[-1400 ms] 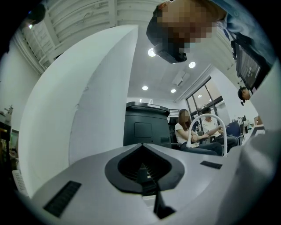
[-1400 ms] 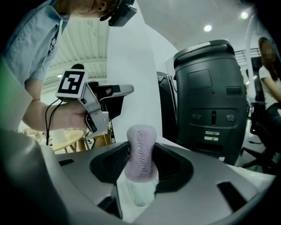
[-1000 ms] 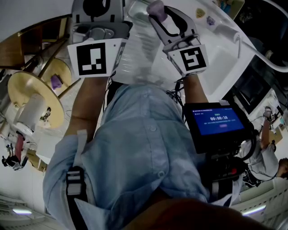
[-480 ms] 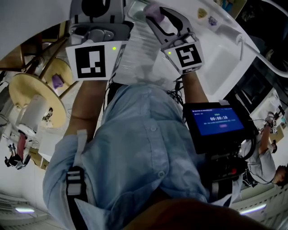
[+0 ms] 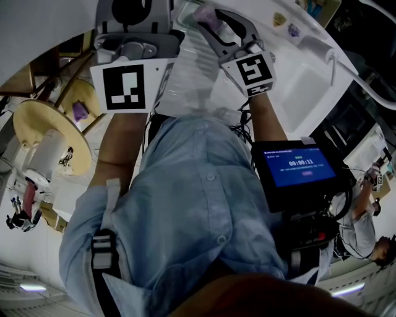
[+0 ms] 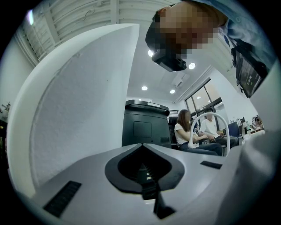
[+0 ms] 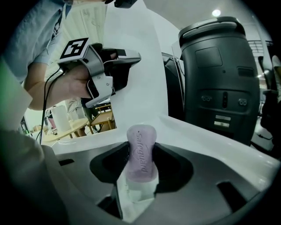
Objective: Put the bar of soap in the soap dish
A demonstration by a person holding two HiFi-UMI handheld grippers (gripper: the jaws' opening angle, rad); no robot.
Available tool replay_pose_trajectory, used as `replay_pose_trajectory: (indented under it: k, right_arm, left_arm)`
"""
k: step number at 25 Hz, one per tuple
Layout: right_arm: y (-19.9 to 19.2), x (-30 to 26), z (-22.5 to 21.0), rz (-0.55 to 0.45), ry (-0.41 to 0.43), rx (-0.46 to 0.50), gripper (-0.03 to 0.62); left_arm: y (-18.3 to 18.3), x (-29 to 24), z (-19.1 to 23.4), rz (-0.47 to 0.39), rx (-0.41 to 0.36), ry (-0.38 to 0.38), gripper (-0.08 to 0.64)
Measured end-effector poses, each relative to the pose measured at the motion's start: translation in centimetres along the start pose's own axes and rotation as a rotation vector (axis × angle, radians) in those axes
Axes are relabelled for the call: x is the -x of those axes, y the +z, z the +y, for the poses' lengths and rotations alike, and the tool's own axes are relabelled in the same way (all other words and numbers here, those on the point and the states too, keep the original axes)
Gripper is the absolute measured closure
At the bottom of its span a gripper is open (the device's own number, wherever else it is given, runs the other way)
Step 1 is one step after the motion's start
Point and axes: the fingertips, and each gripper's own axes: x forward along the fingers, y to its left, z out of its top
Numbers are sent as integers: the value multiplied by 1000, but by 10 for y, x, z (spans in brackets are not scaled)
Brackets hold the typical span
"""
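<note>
The pale purple soap bar (image 7: 141, 151) stands upright between the jaws of my right gripper (image 7: 140, 169), which is shut on it. In the head view the soap (image 5: 206, 15) shows at the top, above that gripper's marker cube (image 5: 250, 69), over a white basin counter (image 5: 303, 74). My left gripper (image 6: 143, 173) is shut with nothing in it and points at a white panel (image 6: 79, 96). The right gripper view shows it held in a hand (image 7: 103, 70), up and to the left. I cannot make out a soap dish in any view.
A tall black machine (image 7: 219, 74) stands beyond the white counter (image 7: 202, 140). A curved white faucet (image 5: 346, 62) rises at the basin. A round yellow table (image 5: 31, 121) holds a paper roll (image 5: 44, 155). People sit in the background (image 6: 186, 132). A lit screen (image 5: 298, 166) hangs at the waist.
The right gripper with the soap has shifted a little left and tipped down toward the white counter. The left gripper has hardly moved.
</note>
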Motion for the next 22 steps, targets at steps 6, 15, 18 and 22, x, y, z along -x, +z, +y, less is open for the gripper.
replay_pose_trajectory:
  k: [6,15,18,22]
  right_arm:
    - [-5,-4,3,11,10,3,400]
    - [-11,-10,7,39,26,11,400]
    - [-14,-13,6,51,26,13,403]
    - [-18,-16,6,68,26,18,404]
  left_arm:
    - [6,1,1,-10,5,9,553]
    - [11,1,1,-16,-1,9,553]
    - [12,2,2,-19,1,11,554]
    - [13,2,1,-21,1,8,553]
